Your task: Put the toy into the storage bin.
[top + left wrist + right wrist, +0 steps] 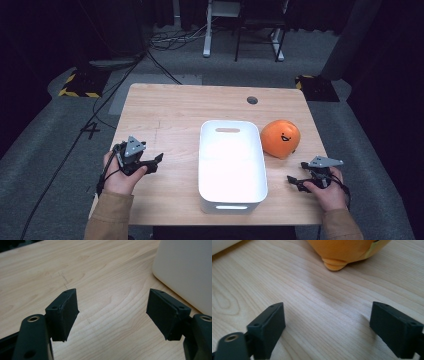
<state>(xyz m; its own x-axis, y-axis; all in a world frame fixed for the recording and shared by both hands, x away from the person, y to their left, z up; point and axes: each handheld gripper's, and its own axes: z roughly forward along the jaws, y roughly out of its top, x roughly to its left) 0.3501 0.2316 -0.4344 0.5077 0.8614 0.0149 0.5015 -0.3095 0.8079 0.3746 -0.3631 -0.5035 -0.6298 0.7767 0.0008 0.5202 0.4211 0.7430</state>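
Observation:
An orange round plush toy with a small black face mark lies on the wooden table, just right of a white plastic bin. My left gripper rests low on the table to the left of the bin, open, with bare wood between its pads. The bin's rounded wall shows at the upper right of the left gripper view. My right gripper sits near the table's front right, below the toy, open and holding nothing. The toy's underside fills the top of the right gripper view.
The bin holds nothing that I can see, and it has handle slots at both ends. A round cable hole lies near the table's far edge. Beyond the table are grey carpet, cables and chair legs.

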